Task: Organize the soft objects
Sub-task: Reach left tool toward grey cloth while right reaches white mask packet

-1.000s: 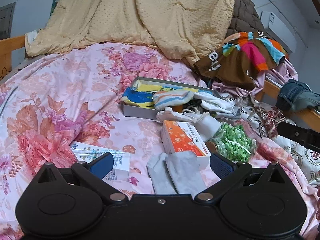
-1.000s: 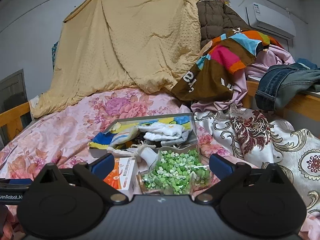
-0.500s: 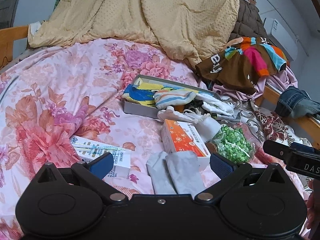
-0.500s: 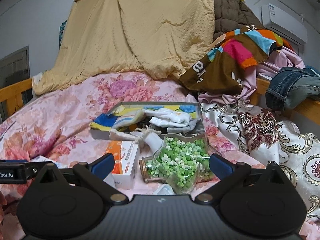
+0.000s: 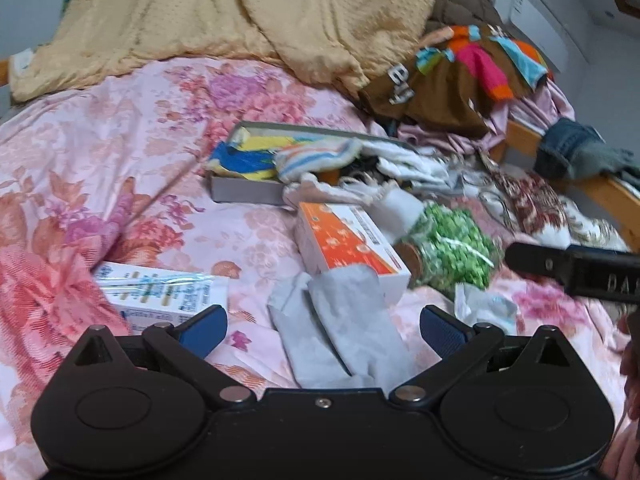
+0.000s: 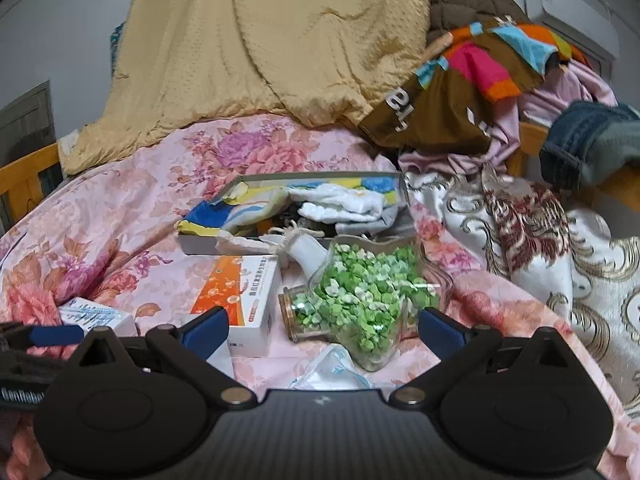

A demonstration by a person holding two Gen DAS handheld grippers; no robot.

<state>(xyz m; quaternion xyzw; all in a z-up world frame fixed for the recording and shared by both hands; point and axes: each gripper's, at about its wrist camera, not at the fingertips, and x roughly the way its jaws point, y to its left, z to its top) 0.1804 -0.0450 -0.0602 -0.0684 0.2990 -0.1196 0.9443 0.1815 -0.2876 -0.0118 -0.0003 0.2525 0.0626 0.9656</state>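
Since the earlier frames both grippers sit closer to the clutter on the bed: the grey socks now fill more of the left wrist view, and the right gripper's black body reaches further in from that view's right edge. The left gripper hovers just above the socks with its blue-padded fingers spread wide, holding nothing. The socks are a flat, matte knit pair lying side by side on the pink floral bedsheet, their far ends overlapping the corner of a rectangular orange-and-white carton.

The right gripper also has its fingers wide apart and empty, aimed at a clear glass jar lying on its side, packed with small green and white folded pieces. A crumpled pale wrapper lies just in front of the jar. To the left is a white-and-blue box with a glossy face.

Farther back sits a shallow grey cardboard tray heaped with soft things: a blue-and-yellow cloth, a striped sock, white knit pieces. A white drawstring pouch slumps over the tray's near wall. Behind, a dimpled tan blanket hangs in broad folds, with a brown, brightly patched garment beside it.
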